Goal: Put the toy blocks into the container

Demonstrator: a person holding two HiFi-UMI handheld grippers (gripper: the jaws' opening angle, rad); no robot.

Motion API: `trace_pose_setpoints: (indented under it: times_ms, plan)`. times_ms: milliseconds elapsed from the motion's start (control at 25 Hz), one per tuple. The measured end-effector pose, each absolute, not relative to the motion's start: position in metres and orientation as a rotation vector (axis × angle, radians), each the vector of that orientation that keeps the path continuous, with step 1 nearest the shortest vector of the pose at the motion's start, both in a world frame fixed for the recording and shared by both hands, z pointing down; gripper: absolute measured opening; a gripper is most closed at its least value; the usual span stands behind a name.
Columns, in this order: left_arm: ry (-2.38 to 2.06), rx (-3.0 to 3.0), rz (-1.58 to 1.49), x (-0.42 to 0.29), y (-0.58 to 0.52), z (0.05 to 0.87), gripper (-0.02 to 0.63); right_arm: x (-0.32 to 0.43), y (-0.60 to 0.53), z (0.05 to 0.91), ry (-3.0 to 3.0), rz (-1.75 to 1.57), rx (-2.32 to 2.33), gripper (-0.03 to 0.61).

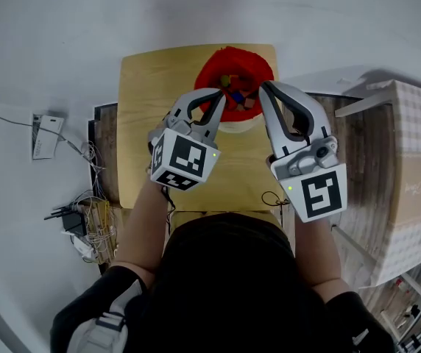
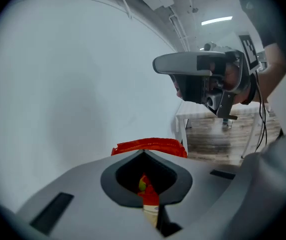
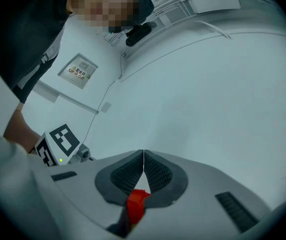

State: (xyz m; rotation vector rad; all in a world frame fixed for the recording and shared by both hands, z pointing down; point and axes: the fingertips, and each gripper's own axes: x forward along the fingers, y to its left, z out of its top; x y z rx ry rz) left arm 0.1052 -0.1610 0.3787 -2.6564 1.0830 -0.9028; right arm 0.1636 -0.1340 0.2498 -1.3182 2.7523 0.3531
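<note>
The red container (image 1: pixel 225 59) sits at the far edge of the wooden bench (image 1: pixel 143 116), right at the end of the person's reach. That looks deliberate, since both arms can get over it without leaning. Inside it is a small heap of toy blocks (image 1: pixel 237 94) in mixed colours, lying together in the bottom. On the bare wood that I can see there is no loose block, though the two tools and the person's body cover part of the near side.

The left tool (image 1: pixel 217 94) hangs over the near rim of the container and slopes down toward the blocks. Its jaws are pressed together at the tips with nothing between them. Through the gap behind the tips its own camera shows only red container and a speck of yellow-green lying below, not gripped. I'd guess it is held there because this is the drop spot, where anything let go lands inside and not on the bench.

The right tool (image 1: pixel 264 87) is just beside it at the container's right edge, held roughly level. Its jaws are also closed tip to tip and empty. It seems parked close but out of the left tool's way.

With the blocks in the container and both tools empty, the job looks finished or very nearly so.
</note>
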Motion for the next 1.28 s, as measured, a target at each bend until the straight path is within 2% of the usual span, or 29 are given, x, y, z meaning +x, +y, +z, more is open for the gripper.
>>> trace_pose_setpoints:
  times_ms: [200,520,800,1280]
  plan:
    - [1.145,-2.645,-0.809,0.098,-0.158,0.362,0.009,0.157,-0.129,0.246,2.761,0.365,-1.297,0.028]
    - [1.302,-2.603,-0.381,0.058,-0.143,0.287,0.009,0.129,-0.113,0.228,2.726,0.431,-1.34,0.029]
    - [1.351,-2.562,-0.127,0.01,-0.107,0.235,0.009,0.082,-0.085,0.207,2.713,0.513,-1.315,0.029]
    - [1.236,-2.52,-0.068,-0.057,-0.061,0.203,0.009,0.007,-0.046,0.188,2.687,0.558,-1.349,0.029]
